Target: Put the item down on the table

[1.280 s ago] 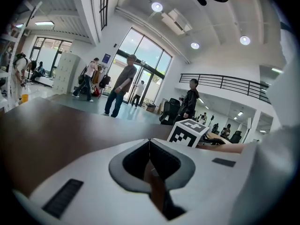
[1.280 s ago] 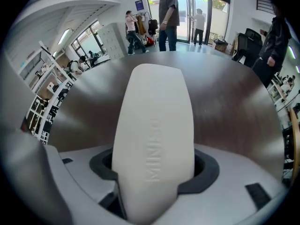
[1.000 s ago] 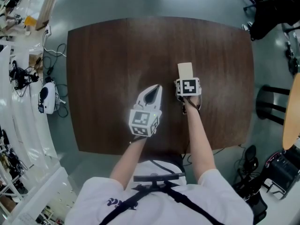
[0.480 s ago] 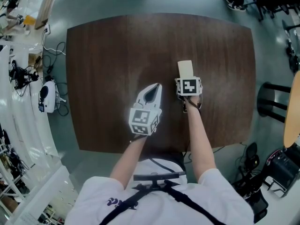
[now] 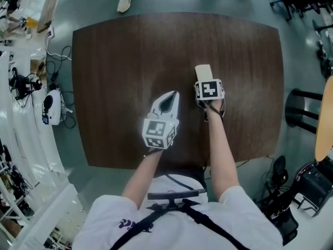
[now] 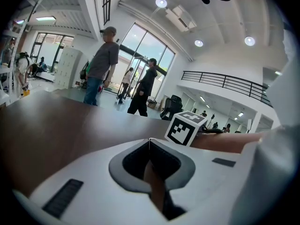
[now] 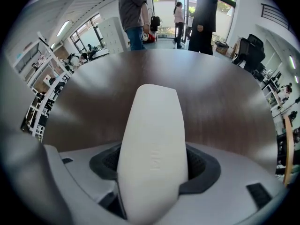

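Count two grippers, one pale rounded item (image 5: 203, 71) and one dark wooden desk (image 5: 114, 77). Find the right gripper (image 5: 204, 81) stretched forward on a straight forearm near the desk's middle, jaws pinching the item and holding it pointed ahead over the desktop, and the left gripper (image 5: 171, 95) just beside it, nearer the body, jaws pressed together on nothing. Only in the gripper views see people (image 6: 101, 64) standing beyond the desk's far edge, against just one shoe (image 5: 124, 3) in the head view.
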### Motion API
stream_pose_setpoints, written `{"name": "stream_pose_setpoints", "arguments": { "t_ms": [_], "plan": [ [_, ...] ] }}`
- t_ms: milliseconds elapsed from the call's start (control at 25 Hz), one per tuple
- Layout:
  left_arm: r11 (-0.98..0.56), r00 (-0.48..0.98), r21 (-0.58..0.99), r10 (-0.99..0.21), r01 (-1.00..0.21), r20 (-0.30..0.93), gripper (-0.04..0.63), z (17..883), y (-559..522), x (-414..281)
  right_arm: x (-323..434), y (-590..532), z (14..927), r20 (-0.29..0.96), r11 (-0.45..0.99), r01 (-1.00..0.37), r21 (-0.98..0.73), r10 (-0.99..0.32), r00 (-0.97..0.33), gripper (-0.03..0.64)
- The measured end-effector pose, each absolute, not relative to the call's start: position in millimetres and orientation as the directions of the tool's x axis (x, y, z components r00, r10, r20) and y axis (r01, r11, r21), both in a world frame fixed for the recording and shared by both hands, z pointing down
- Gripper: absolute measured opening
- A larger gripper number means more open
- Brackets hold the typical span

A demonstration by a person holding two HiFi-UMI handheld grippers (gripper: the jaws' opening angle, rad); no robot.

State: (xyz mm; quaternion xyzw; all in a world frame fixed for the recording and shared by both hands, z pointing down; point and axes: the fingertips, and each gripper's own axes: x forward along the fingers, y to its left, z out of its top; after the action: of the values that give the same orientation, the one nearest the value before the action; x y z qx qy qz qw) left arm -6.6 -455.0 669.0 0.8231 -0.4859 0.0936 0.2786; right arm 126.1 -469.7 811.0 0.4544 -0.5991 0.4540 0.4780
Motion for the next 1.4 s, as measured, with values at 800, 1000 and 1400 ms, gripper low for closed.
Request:
{"name": "stream_pose_setpoints", "arguments": {
  "t_ms": [800, 1000, 1400],
  "plan": [
    [-0.365, 0.506, 0.368, -0.743, -0.855, 0.439, 0.012, 675, -450, -12, 120, -489, 806, 0.965, 0.258, -0.960, -0.105, -0.208, -0.161, 0.310],
    [-0.367, 0.498, 0.357, -0.761, -0.859, 0.416, 0.012, 664, -451, -24, 117, -489, 776, 0.915, 0.272, -0.960, -0.066, -0.368, -0.167, 0.310],
    [-0.386, 0.472, 0.298, -0.824, -0.873, 0.314, 0.012, 586, -424, -36, 100, -445, 652, 0.678, 0.268, -0.947, -0.178, -0.664, -0.315, 0.308]
  ]
}}
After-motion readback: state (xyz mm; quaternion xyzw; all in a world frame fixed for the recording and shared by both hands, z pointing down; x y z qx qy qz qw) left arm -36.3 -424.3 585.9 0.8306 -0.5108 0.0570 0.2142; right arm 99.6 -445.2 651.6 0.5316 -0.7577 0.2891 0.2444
